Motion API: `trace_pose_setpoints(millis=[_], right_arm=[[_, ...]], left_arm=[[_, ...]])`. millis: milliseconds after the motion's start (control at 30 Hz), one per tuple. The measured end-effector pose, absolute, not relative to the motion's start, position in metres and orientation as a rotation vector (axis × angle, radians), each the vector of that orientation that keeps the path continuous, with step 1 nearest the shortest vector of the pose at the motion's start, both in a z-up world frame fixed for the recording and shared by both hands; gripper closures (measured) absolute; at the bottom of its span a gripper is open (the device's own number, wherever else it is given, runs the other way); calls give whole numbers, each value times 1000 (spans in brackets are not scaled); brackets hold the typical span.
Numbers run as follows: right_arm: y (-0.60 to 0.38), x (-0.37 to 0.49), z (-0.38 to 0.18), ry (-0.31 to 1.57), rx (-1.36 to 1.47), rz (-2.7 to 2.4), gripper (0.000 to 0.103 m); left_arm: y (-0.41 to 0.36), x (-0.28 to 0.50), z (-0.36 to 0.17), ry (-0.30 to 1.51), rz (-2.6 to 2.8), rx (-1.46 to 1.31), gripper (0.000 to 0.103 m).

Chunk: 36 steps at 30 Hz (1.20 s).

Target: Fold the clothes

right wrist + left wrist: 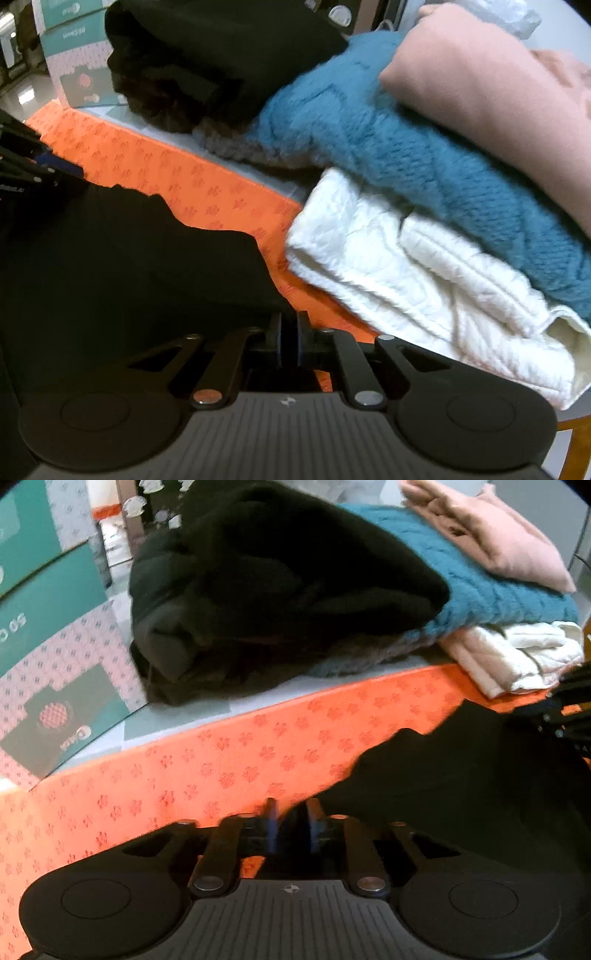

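Note:
A black garment is stretched between both grippers over the orange patterned surface. My left gripper is shut on its edge, and the cloth spreads out to the right. In the right wrist view the same black garment spreads to the left, with my right gripper shut on its corner. Each view catches part of the other gripper at its edge: the right gripper and the left gripper.
Behind the orange surface lies a pile of clothes: a folded black piece, a teal knit sweater, a pink garment, a white quilted one and a grey knit. Teal-and-pink boxes stand at the left.

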State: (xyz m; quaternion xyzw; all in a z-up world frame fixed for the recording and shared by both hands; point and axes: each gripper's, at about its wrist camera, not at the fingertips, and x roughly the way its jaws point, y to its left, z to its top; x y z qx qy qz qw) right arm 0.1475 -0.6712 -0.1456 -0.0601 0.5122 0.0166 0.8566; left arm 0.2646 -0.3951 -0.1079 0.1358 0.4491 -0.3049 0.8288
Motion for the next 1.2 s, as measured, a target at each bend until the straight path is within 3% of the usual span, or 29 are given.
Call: trace_pose_setpoints(millis=[67,100,133,200,467,567,900,1200], right_arm=[[-671,146,-142,1065,-133,30,83],[-670,145,-140,1059,-136,28,71],[-672,140,-133,1044,-131,22,57],[-677,132,-119,1014,-120,10,49],[-701,72,-68,987,-13,-76,44],[-706,39,-58,986,34,-123,36],[-718,-85,-64,1008,197,-295,36],[-717,-167,-100,1028,349,-425,36]], left_arm=[[-389,265,-102,957,-627,258,48],[-386,265,-98,958,-617,243,34],[-383,265,-95,960,-607,228,29],[-377,265,-89,963,-587,198,28],[-353,238,-50,966,-554,125,24],[-344,216,-37,983,-560,77,24],[-329,116,-22,999,-628,49,23],[-320,49,-54,1080,-650,75,23]])
